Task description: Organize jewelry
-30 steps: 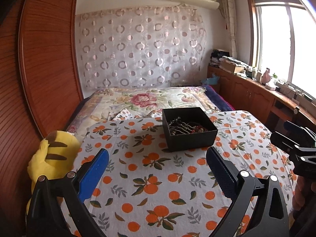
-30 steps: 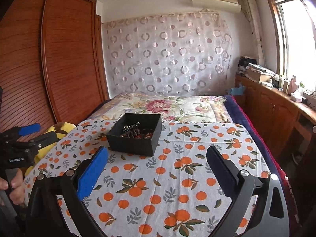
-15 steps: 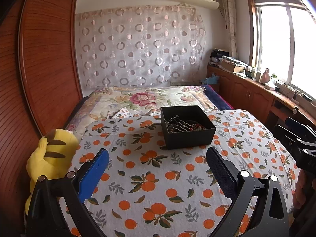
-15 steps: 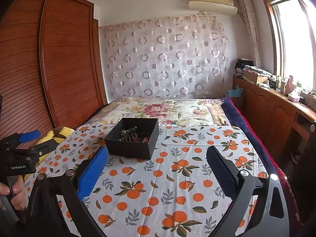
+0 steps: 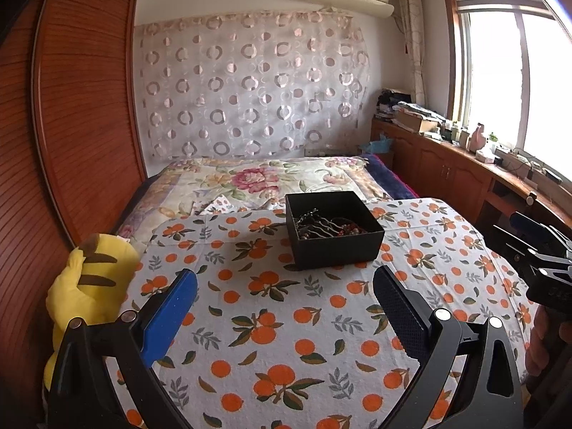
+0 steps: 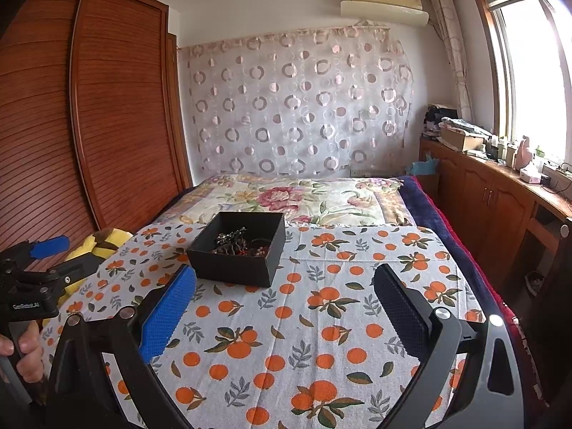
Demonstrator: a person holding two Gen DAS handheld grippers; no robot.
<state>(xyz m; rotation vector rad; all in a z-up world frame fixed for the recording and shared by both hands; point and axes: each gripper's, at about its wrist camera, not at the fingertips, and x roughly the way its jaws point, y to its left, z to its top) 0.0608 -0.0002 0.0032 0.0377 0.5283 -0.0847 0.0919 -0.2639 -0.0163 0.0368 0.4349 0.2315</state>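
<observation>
A black open box point(image 5: 334, 230) stands on the orange-patterned cloth point(image 5: 271, 321), with a tangle of jewelry point(image 5: 327, 225) inside: dark chains, beads and a metal hairpin. It also shows in the right wrist view point(image 6: 237, 252), with the jewelry point(image 6: 239, 243) in it. My left gripper point(image 5: 286, 296) is open and empty, held above the cloth short of the box. My right gripper point(image 6: 284, 295) is open and empty, near the box's front right corner. Each gripper shows at the edge of the other's view.
A yellow striped plush toy point(image 5: 89, 286) lies at the cloth's left edge. A floral bedspread point(image 5: 257, 178) lies beyond the box. A wooden wardrobe point(image 5: 71, 125) stands left; a wooden cabinet point(image 5: 447, 171) with clutter runs under the window at right.
Both grippers have tilted upward and drawn back slightly, so the box sits lower and a bit farther in each view. Both stay open. The box has not moved.
</observation>
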